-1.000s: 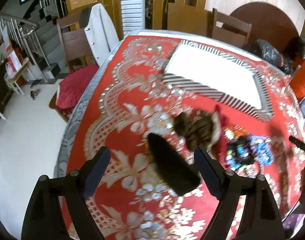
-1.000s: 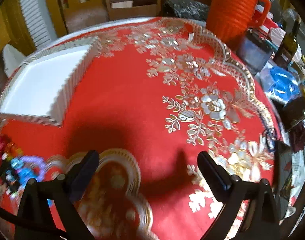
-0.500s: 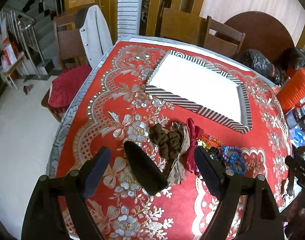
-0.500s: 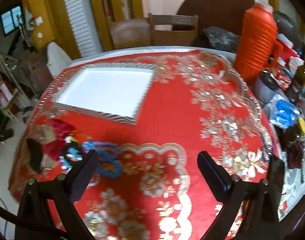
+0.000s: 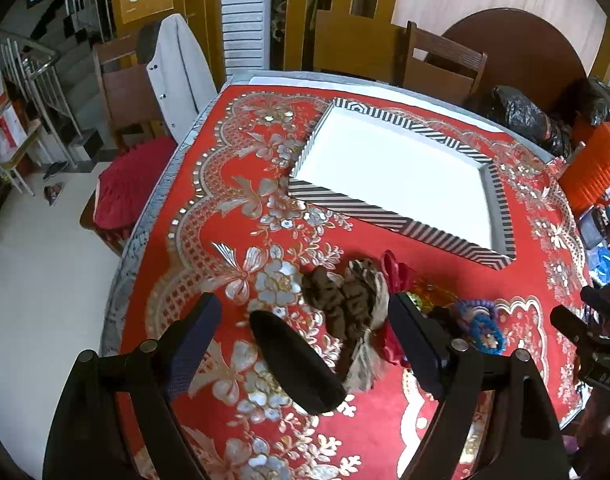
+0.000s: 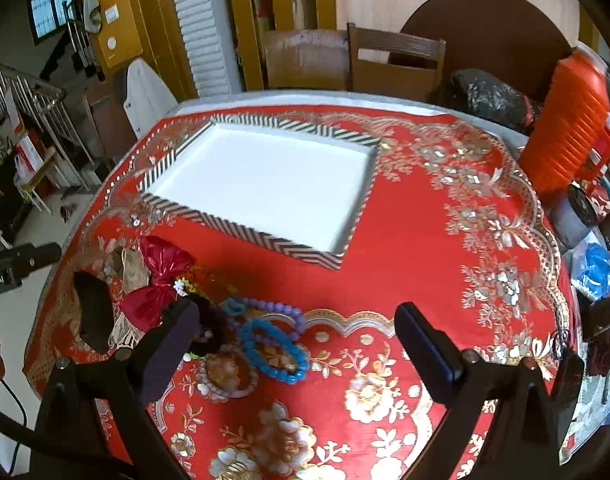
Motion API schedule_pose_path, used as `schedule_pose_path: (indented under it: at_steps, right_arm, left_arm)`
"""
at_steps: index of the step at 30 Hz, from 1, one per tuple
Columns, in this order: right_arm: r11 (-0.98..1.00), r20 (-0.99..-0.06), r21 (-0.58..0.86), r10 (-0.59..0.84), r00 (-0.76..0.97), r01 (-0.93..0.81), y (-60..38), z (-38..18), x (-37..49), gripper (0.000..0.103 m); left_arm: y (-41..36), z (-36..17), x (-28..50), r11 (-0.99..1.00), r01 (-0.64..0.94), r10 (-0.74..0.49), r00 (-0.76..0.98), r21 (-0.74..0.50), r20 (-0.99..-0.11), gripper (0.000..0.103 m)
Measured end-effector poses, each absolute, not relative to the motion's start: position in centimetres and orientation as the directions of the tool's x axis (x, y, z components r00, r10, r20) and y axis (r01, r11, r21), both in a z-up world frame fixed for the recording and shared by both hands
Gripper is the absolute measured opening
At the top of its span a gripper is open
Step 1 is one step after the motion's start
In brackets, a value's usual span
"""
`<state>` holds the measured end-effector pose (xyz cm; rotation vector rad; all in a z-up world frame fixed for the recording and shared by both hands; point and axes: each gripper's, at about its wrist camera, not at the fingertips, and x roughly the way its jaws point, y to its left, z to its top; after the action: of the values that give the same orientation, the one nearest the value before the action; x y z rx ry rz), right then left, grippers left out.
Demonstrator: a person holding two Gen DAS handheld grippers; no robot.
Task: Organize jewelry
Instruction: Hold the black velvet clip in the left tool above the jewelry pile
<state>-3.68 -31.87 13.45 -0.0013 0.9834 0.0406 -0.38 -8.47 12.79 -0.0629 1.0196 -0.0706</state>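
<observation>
My left gripper (image 5: 305, 332) hangs spread wide over the red tablecloth (image 5: 209, 240), nothing in it; a black oblong thing (image 5: 297, 364) sits between my fingers, hard to identify. My right gripper (image 6: 297, 344) is spread too, the blue bead bracelet (image 6: 273, 350) just inside its left finger. The jewelry pile's (image 6: 209, 320) dark part is half hidden; the striped tray (image 6: 261, 188) lies ahead

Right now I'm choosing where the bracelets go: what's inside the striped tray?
Nothing shows inside the striped tray: its white floor looks bare in both views. The near wall hides a thin strip of floor. The bracelets lie on the red tablecloth.
</observation>
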Motion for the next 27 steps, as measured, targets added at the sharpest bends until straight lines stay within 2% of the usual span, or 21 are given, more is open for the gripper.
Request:
schedule_pose_path:
  at_steps: [8,27]
  right_arm:
    - [0.997,-0.833,-0.024,0.018,0.554,-0.07,-29.9,13.7,-3.8,0.101]
    - [0.999,-0.844,0.001,0.026,0.535,-0.047,-30.7,13.2,-4.3,0.101]
  left_arm:
    - [-8.4,12.7,0.1,0.998,0.027,-0.066,0.525,-0.061,-0.849,0.064]
    - [-9.0,13.0,-1.3,1.0,0.015,-0.026,0.54,-0.022,-0.841,0.06]
